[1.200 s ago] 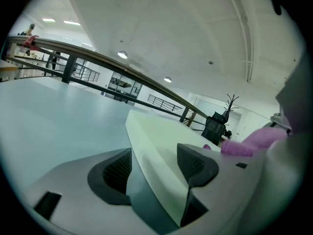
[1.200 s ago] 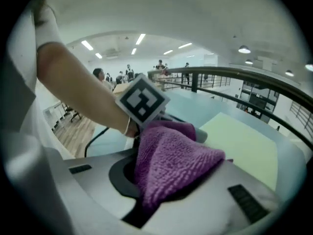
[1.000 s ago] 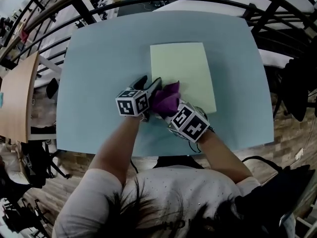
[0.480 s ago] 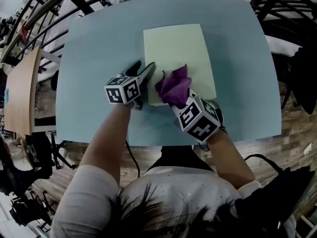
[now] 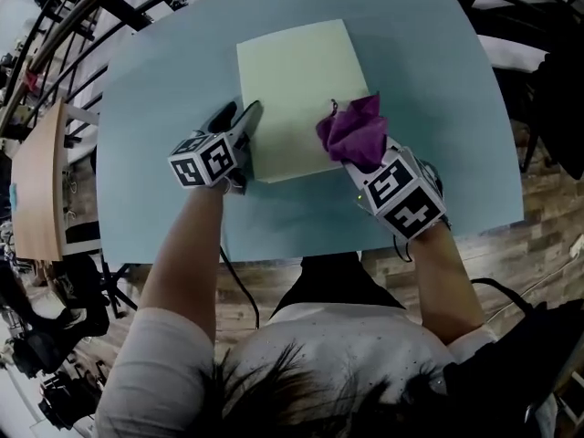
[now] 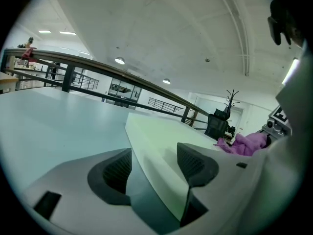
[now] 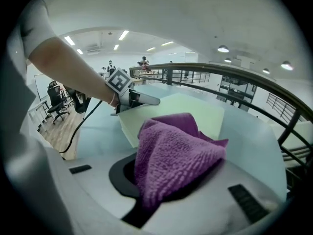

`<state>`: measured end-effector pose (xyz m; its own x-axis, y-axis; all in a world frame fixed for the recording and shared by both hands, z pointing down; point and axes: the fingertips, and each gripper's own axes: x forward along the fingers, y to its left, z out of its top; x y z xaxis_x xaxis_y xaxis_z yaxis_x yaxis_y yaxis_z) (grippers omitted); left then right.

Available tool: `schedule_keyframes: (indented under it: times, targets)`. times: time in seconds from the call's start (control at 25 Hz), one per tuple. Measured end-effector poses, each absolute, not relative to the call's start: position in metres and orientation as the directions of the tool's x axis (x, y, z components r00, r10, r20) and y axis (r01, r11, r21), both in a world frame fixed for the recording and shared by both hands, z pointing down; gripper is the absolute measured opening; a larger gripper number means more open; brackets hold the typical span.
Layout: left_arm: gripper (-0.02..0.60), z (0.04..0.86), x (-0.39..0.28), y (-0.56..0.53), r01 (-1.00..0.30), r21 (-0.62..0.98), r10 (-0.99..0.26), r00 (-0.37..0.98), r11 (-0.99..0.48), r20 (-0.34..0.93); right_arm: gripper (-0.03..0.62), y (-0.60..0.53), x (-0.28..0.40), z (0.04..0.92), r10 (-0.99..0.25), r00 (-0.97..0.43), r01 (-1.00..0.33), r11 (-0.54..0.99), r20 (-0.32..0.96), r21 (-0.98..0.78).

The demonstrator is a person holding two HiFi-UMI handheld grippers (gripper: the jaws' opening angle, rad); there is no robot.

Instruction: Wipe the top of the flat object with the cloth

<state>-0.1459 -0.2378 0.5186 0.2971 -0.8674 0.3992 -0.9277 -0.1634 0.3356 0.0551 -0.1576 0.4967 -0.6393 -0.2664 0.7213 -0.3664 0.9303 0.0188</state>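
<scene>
The pale green flat rectangular board [image 5: 292, 89] lies on the pale blue table [image 5: 155, 71], a little toward 12 o'clock from the table's middle in the head view. The purple terry cloth [image 5: 349, 126] rests bunched on the board's top at about 4 o'clock from its centre, right at the right-hand edge.

The right gripper [image 5: 362, 151] has its jaws closed on the cloth, and a fold of it bulges out between the pads in the right gripper view. The left gripper [image 5: 242, 115] sits at the board's 8 o'clock. Its jaws stand wide apart and straddle the board's left edge: one pad is over the top and the other is beside the edge, with a gap showing. It looks to be steadying the board rather than pinching it.

I judge the wiping step to be under way, with the cloth at one side of the top. The next move calls for dragging the cloth flat across the surface toward 10 or 11 o'clock. The right jaws must stay clamped, and the left gripper should hold the board from sliding.
</scene>
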Motion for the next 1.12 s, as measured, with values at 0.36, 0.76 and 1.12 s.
schedule_keyframes:
  times: [0.36, 0.76, 1.12]
  targets:
    - [0.287, 0.523, -0.141, -0.243, -0.933, 0.329, -0.87, 0.279, -0.146, 0.406, 0.031, -0.17, 0.092, 0.499, -0.306, -0.625, -0.418, 0.908, 0.718, 0.023]
    - [0.287, 0.525, -0.142, -0.242, -0.934, 0.329, -0.872, 0.274, -0.14, 0.406, 0.031, -0.171, 0.105, 0.5, -0.331, -0.636, -0.457, 0.89, 0.697, 0.005]
    - [0.287, 0.526, -0.143, -0.243, -0.934, 0.33, -0.872, 0.271, -0.136, 0.407, 0.031, -0.174, 0.115, 0.501, -0.361, -0.646, -0.515, 0.857, 0.673, -0.035]
